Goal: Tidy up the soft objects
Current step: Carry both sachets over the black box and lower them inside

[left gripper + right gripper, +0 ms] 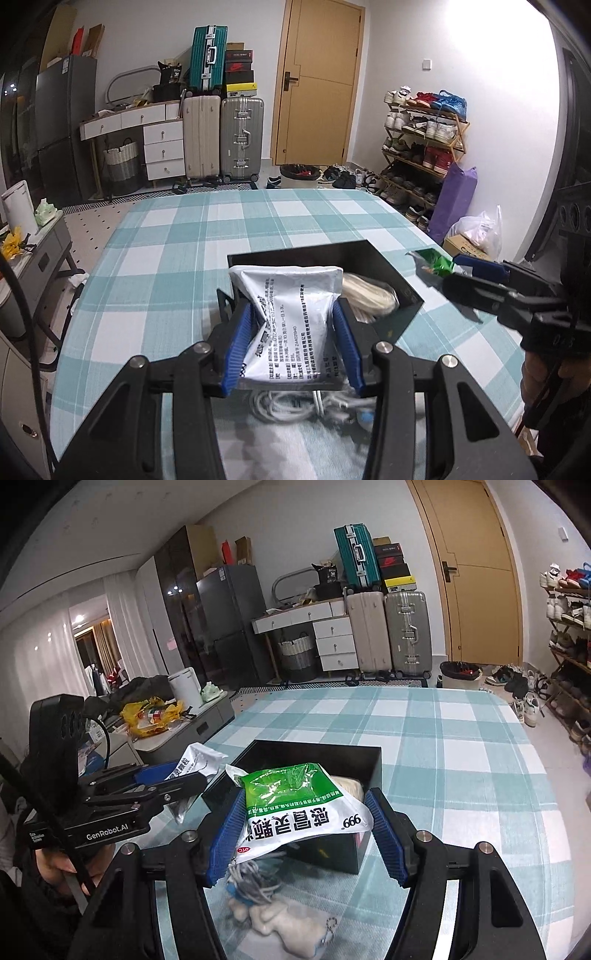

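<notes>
My left gripper (293,317) is shut on a white printed sachet (291,317) and holds it over the near side of a black open box (402,291). A cream soft item (369,295) lies inside the box. My right gripper (308,823) is shut on a green-and-white 999 sachet (295,808) above the box's near edge (332,853). In the left wrist view the right gripper (454,273) shows at the right with the green sachet (432,262). In the right wrist view the left gripper (177,779) shows at the left with the white sachet (195,760).
A coiled white cable (295,406) lies on the checked tablecloth (166,266) in front of the box. A small cream plush keychain (280,919) lies near the cable (255,878). Suitcases, drawers and a shoe rack (424,147) stand beyond the table.
</notes>
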`<state>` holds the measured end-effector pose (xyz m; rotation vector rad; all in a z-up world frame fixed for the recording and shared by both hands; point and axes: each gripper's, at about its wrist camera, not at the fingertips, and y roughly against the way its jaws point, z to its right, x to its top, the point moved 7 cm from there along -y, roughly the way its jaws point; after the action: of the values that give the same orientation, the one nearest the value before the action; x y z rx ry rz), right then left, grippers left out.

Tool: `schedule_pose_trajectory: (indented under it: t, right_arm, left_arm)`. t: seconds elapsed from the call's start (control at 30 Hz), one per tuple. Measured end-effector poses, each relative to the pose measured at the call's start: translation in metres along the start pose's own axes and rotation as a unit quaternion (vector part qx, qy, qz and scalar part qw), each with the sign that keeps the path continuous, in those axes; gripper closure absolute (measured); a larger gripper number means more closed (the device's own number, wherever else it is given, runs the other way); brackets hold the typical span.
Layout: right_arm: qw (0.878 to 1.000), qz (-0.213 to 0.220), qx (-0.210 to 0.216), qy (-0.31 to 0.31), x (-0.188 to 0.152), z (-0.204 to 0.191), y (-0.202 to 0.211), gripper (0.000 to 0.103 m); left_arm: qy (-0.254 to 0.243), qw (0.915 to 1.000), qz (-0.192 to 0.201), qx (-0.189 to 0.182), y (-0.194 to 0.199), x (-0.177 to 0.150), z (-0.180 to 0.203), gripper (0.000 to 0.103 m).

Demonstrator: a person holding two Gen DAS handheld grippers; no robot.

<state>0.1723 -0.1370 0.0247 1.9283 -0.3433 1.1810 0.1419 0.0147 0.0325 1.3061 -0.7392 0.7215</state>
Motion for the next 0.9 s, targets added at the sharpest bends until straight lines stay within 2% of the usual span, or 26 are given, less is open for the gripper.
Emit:
schedule_pose_trajectory:
  t: [0.43, 0.9]
  right_arm:
    - [0.999, -0.041, -0.021, 0.011, 0.007, 0.007, -0.045, 0.036]
    - [0.997, -0.064, -0.043, 0.019, 0.01, 0.014, -0.076, 0.036]
  left_arm:
    - [0.01, 0.9999, -0.011, 0.008, -0.027, 0.019, -0.016, 0.059]
    - [0.011, 0.9995, -0.028, 0.001, -0.049, 0.024, -0.025, 0.059]
